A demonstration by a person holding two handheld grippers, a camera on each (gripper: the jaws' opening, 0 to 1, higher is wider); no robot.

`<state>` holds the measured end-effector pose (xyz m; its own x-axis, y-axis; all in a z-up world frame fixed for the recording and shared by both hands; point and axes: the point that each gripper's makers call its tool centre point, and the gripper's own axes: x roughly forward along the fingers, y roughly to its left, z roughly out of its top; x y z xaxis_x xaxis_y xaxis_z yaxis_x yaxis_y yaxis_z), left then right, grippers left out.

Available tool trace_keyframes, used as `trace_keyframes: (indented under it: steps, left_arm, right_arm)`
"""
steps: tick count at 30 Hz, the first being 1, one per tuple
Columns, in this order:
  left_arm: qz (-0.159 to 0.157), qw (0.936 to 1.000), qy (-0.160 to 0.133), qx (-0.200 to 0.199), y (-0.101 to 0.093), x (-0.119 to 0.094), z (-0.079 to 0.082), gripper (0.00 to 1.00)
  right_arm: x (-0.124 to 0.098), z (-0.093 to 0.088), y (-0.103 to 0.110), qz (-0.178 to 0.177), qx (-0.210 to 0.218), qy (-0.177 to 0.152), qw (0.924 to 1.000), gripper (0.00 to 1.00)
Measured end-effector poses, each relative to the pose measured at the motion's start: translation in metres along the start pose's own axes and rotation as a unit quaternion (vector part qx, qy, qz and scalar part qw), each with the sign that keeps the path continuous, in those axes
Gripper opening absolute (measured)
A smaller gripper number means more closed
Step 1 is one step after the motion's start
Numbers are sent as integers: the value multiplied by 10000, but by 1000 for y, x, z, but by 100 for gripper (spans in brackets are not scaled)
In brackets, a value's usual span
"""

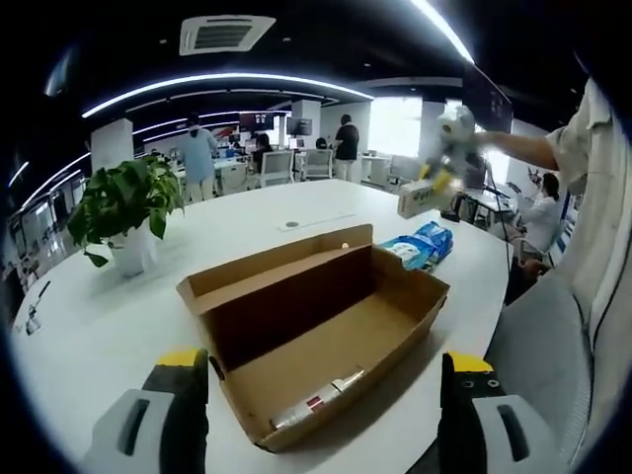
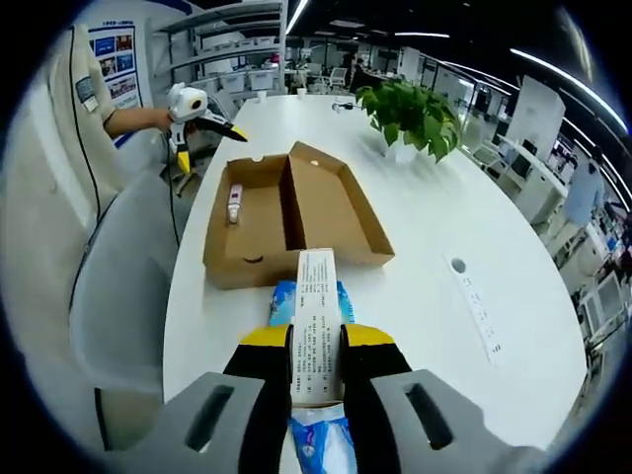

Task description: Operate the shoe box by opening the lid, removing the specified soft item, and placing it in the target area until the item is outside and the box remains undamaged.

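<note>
Partly hidden blue pack (image 2: 318, 434) under right hand-held gripper (image 2: 316, 360) pinching white carton (image 2: 316, 326); left hand-held gripper (image 1: 326, 380) spread.

A tube (image 1: 318, 402) lies in the open box (image 1: 314, 336) before me. Beyond it sits a packet (image 1: 420, 244); a plant (image 1: 125, 205) stands left.

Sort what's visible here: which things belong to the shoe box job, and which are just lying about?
Job:
- open shoe box
- long white carton clamped in the right tool
- tube lying in the box
- left tool, open

Lying about:
- potted plant
- blue packet on the white table
- grey chair
</note>
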<state>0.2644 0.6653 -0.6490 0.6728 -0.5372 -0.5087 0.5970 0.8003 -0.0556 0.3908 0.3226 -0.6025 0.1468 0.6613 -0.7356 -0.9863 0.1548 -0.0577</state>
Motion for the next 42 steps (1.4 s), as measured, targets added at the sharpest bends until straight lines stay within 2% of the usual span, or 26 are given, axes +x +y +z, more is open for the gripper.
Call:
trace_keyframes:
  steps: [14,20,30,39,42]
  left_arm:
    - [189,9998,12,-79,9,-5,0,100]
    - [260,9995,62,-146,12,-7,-7,100]
    - [318,9991,130,-235,20,-8,-20,100]
    - [349,9988,206,-287,19,-5,-27,100]
    - [369,9986,223,-300,15,-5,-25,100]
  right_arm:
    - [7,-33,-24,49,-132,329,9994,16]
    - [8,-51,-39,24,-100,458,9989,16]
    - [17,-87,-57,37,-191,865,9961,16]
    - [28,-113,-66,143,-188,1202,9925,16]
    - [31,-122,-69,140,-222,1328,9908,16]
